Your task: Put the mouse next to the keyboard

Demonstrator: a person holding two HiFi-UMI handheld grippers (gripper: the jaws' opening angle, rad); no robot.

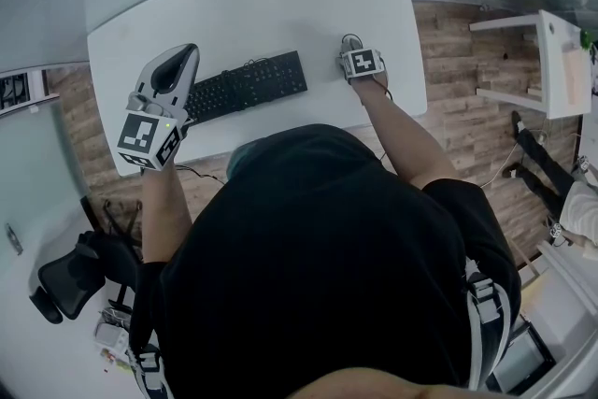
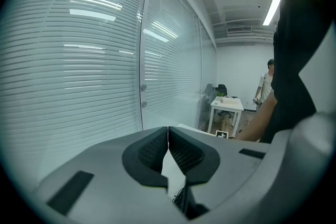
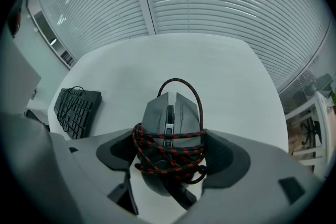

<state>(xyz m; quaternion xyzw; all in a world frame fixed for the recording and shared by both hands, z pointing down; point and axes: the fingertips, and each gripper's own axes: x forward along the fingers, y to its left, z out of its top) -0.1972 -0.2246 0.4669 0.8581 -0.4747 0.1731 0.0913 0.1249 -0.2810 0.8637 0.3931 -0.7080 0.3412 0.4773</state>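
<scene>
Your right gripper (image 3: pixel 168 157) pinches the mouse (image 3: pixel 170 113) where the cord (image 3: pixel 157 147) wraps its waist: probably light, rigid and slick-shelled, with the keyboard (image 3: pixel 76 110) at 9 o'clock.

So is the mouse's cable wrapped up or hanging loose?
Wrapped up: the red-and-black cable is wound several times around the mouse, one loop arching over its front.
</scene>
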